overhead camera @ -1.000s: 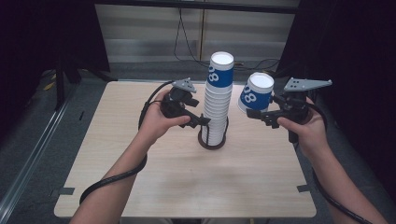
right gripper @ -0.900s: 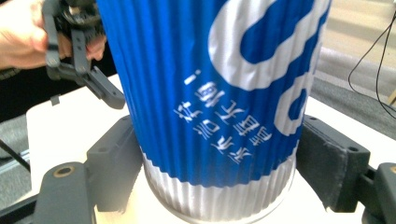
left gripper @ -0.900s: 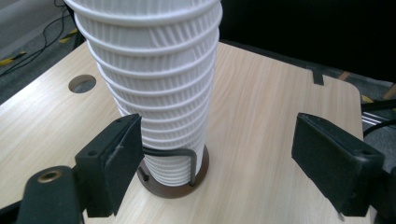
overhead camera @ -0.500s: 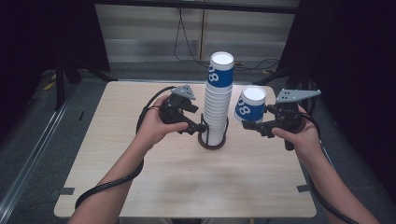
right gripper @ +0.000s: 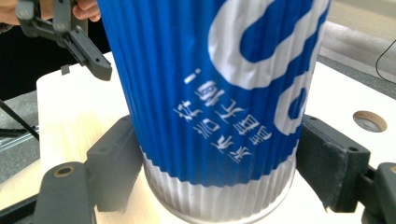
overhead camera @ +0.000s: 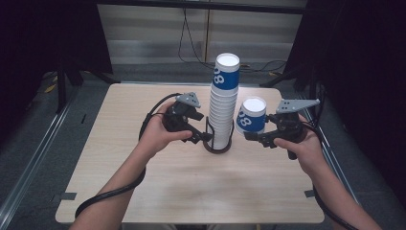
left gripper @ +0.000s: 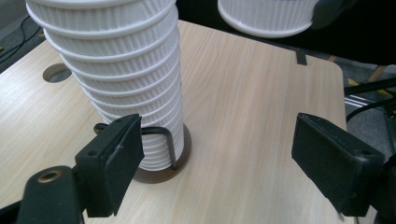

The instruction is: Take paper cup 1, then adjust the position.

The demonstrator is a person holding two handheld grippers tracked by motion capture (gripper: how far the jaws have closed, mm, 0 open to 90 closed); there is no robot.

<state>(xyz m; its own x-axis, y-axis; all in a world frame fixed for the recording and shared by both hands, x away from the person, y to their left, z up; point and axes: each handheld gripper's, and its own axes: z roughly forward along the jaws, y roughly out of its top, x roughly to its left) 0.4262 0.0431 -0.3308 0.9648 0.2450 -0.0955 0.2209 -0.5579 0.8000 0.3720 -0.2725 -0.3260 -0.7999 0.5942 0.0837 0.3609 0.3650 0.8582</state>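
Single blue-and-white ribbed paper cup [overhead camera: 252,116], upside down with its white base up, is clamped near its rim between both pads of the right gripper [overhead camera: 253,136] and held above the table [overhead camera: 191,191], just right of the cup stack [overhead camera: 224,103] and apart from it. Stack is also inverted, upright in a dark wire holder [overhead camera: 218,143] at table centre. Left gripper [overhead camera: 203,136] sits at the holder's left side, jaws wide open, one pad close by the wire upright, gripping nothing.
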